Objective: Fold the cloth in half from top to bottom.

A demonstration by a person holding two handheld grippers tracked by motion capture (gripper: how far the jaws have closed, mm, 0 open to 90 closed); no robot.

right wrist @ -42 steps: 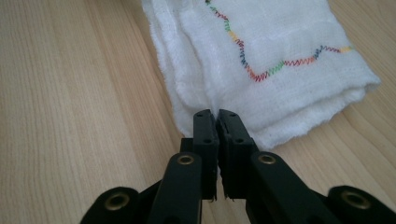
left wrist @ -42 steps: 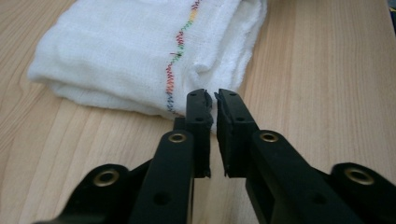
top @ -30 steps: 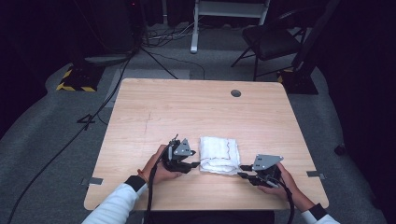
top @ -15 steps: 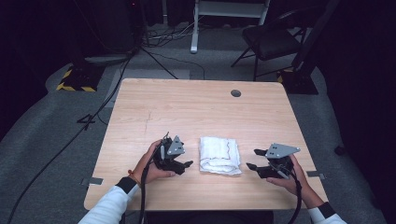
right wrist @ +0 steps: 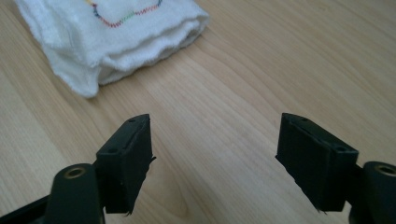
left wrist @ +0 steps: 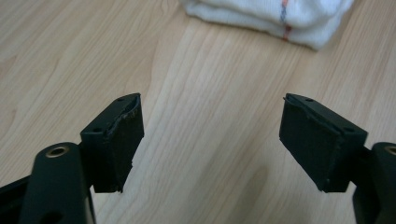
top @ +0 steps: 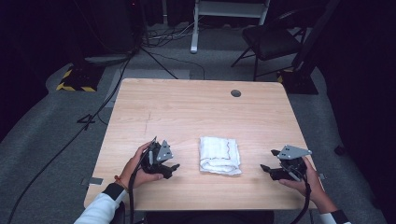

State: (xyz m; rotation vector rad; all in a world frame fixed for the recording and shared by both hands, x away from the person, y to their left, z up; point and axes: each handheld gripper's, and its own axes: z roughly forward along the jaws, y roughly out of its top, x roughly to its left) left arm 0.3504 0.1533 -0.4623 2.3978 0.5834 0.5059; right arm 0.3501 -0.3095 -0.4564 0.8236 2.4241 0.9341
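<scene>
Jaws of the left gripper (left wrist: 210, 140) are standing wide apart with nothing between them, only bare wood, and the right gripper (right wrist: 215, 158) is showing the same: both pads far from each other and gripping nothing. In the high view the left gripper (top: 169, 169) is resting low near the front edge of the table (top: 187, 112), held by the person's left hand (top: 135, 169), and the right gripper (top: 270, 169) is sitting on the other side in the right hand (top: 306, 179). Between them, apart from both, the folded white towel (top: 219, 155) is lying flat on the wood; neither gripper is touching it. In the left gripper view the towel (left wrist: 280, 16) is appearing at the top, with a red and blue stitch on its edge, and in the right gripper view the towel (right wrist: 102, 37) is lying at the upper left with a coloured zigzag seam on top. The fold is looking complete and tidy, so I am judging the work as nearly done or done. The risk from here is mostly in any new contact: if one jaw is catching only the top layer, the stack may be opening again, and a gripper sliding in low may be pushing the whole bundle across the smooth table instead of lifting it. The trailing cable could also be brushing the cloth.
</scene>
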